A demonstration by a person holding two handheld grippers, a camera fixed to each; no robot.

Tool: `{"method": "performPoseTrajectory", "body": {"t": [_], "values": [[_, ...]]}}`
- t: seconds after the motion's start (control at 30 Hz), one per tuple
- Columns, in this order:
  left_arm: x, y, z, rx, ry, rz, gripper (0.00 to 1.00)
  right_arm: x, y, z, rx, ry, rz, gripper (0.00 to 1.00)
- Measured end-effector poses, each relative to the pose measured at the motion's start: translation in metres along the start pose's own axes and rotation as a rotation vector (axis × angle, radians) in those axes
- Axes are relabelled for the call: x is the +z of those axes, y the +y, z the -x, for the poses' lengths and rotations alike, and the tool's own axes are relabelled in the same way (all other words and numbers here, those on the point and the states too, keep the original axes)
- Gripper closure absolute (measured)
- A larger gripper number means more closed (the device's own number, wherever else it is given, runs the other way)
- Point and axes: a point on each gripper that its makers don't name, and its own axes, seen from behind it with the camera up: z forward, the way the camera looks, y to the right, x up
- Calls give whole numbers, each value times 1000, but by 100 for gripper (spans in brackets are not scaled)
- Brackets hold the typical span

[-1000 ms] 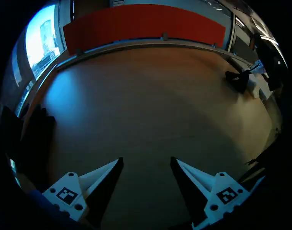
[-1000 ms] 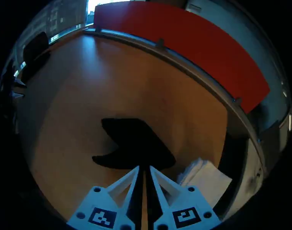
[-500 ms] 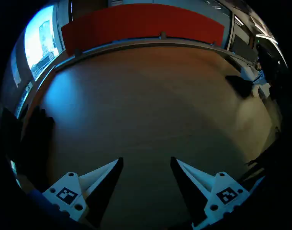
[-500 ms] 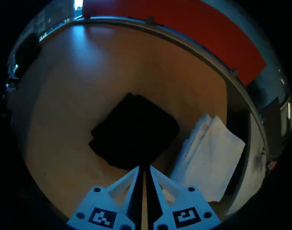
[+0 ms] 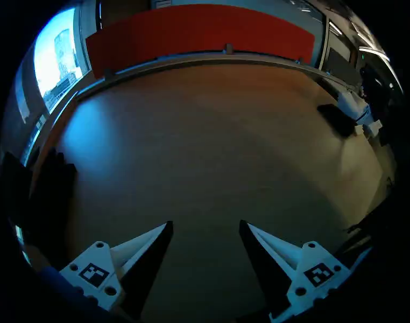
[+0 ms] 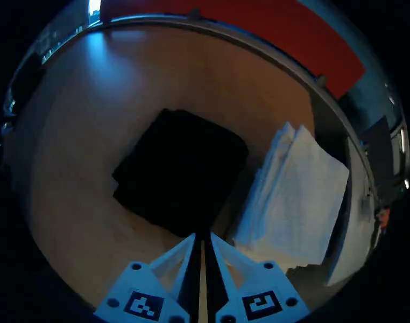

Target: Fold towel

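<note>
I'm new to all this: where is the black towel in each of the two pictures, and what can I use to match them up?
Left gripper view: the black towel looks like the small dark patch far off, near the right edge of the wooden table.
Right gripper view: the black towel lies at the centre, just ahead of the right claw, left of the stack of white towels.
Shared landmark: the red panel along the table's far edge.

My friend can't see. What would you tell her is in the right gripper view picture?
A dark folded towel lies on a wooden table, with a stack of white folded cloths beside it. The right gripper, fingers closed together, points at the dark towel's near edge.
</note>
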Motion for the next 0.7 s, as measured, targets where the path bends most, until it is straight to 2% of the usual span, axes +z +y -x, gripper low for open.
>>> {"method": "performPoseTrajectory", "body": {"t": [0.3, 0.7], "values": [[0, -1, 2, 0, -5, -4, 9, 12, 0, 14, 61, -46, 12, 96], [0, -3, 2, 4, -8, -7, 9, 18, 2, 24, 95, -73, 26, 95]]}}
